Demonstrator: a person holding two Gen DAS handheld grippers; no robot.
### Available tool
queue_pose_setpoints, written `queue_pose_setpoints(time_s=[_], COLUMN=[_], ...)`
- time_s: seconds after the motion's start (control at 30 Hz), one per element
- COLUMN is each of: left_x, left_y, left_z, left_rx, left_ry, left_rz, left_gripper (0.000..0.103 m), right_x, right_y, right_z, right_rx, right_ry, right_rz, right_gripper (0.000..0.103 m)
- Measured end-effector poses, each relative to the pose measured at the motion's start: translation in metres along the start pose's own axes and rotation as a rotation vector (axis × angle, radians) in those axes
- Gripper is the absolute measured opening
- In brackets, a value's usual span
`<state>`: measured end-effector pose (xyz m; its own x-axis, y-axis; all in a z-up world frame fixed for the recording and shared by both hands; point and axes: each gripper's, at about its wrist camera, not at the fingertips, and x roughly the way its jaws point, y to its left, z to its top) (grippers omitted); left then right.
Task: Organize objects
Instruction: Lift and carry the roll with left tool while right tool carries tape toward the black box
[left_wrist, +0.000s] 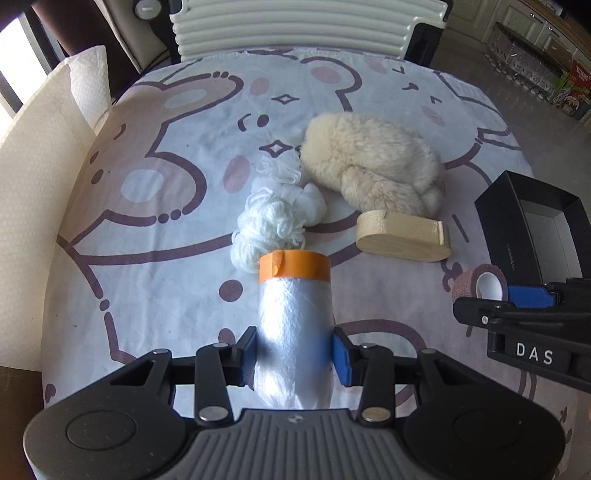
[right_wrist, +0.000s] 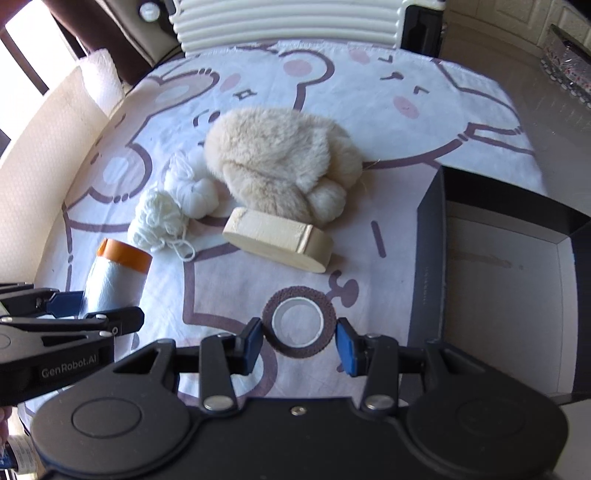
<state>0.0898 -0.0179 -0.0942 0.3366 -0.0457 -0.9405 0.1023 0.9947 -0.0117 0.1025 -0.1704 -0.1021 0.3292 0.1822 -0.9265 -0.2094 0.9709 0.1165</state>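
Observation:
My left gripper (left_wrist: 294, 356) is shut on a roll of clear film with an orange tape end (left_wrist: 294, 317), held above the patterned cloth. That film roll (right_wrist: 114, 277) shows at the left of the right wrist view, clamped in the left gripper (right_wrist: 70, 301). My right gripper (right_wrist: 299, 345) is shut on a brown bandage roll (right_wrist: 299, 321), its blue pads pressing both sides. The bandage roll (left_wrist: 480, 286) appears at the right in the left wrist view, with the right gripper (left_wrist: 517, 299) on it.
White yarn (left_wrist: 266, 229), a white cloth bundle (left_wrist: 291, 184), a fluffy cream plush (left_wrist: 373, 162) and a wooden oval block (left_wrist: 402, 240) lie mid-table. An open black box (right_wrist: 498, 280) stands at the right. A white slatted chair (left_wrist: 295, 29) is behind the table.

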Motion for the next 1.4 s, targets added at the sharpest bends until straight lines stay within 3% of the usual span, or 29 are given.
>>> queue_pose_setpoints(time_s=[0.23,0.63,1.07,1.4], left_x=[-0.031,-0.074,-0.091,-0.091], left_y=[-0.004,-0.005,-0.001,-0.002], left_z=[-0.001,-0.002,-0.005,-0.005], left_rx=[-0.011,-0.028,-0.046,-0.057], left_ry=[-0.091,-0.223,-0.285,-0.28], left_rz=[-0.008,-0.011,0.015,0.018], left_gripper=[0.043,0.043,0.043,0.043], right_x=[-0.038,-0.084,-0.103,-0.107], right_y=[-0.005,-0.01,-0.009,-0.01], right_z=[-0.001,-0.008,-0.01,-0.012], right_rx=[0.047,0.062,0.055,0.049], right_ry=[-0.117,-0.233,-0.296,-0.309], right_rz=[-0.009,-0.041,-0.063,-0.064], right_gripper=[0.043,0.044,0.044,0.044])
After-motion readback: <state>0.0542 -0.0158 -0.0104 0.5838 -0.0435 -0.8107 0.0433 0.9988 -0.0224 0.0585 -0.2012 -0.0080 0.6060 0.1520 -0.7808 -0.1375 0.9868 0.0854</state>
